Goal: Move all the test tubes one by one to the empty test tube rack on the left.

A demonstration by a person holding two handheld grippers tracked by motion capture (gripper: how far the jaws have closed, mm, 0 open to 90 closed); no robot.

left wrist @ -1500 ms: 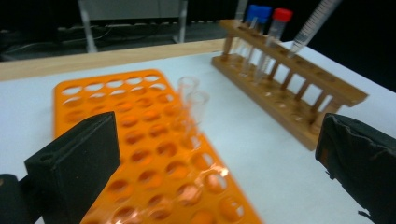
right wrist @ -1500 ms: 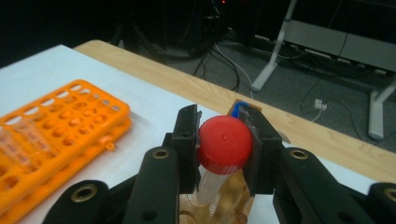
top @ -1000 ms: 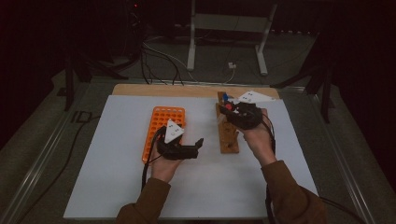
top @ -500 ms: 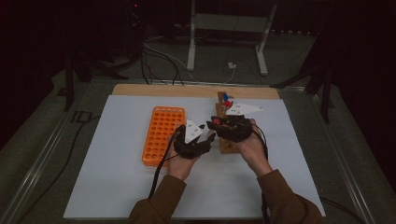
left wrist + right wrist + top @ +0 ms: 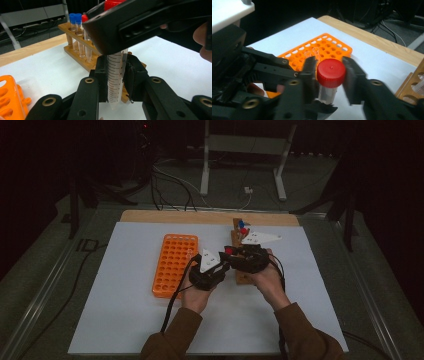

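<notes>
A clear graduated tube (image 5: 115, 75) with a red cap (image 5: 331, 73) stands upright between both grippers, above the white sheet. My left gripper (image 5: 116, 72) has just been closing and is shut on the tube's lower body. From the other side my right gripper (image 5: 329, 72) straddles the cap; its jaws have just been opening and one blurred jaw stands off the cap. In the high view the left gripper (image 5: 224, 261) and right gripper (image 5: 234, 256) meet nose to nose at the red cap (image 5: 228, 251), in front of the wooden rack (image 5: 238, 279).
An orange tube rack (image 5: 175, 262) with many holes lies left of the hands; two clear tubes (image 5: 315, 52) stand in it. The wooden rack (image 5: 80, 53) holds blue-capped tubes (image 5: 75, 18) and a red-capped one. White sheet (image 5: 125, 320) covers the table; stands and cables lie beyond.
The left hand moved right from the orange rack to the right gripper and its jaws closed on the tube. The right hand brought the tube down from the wooden rack.
</notes>
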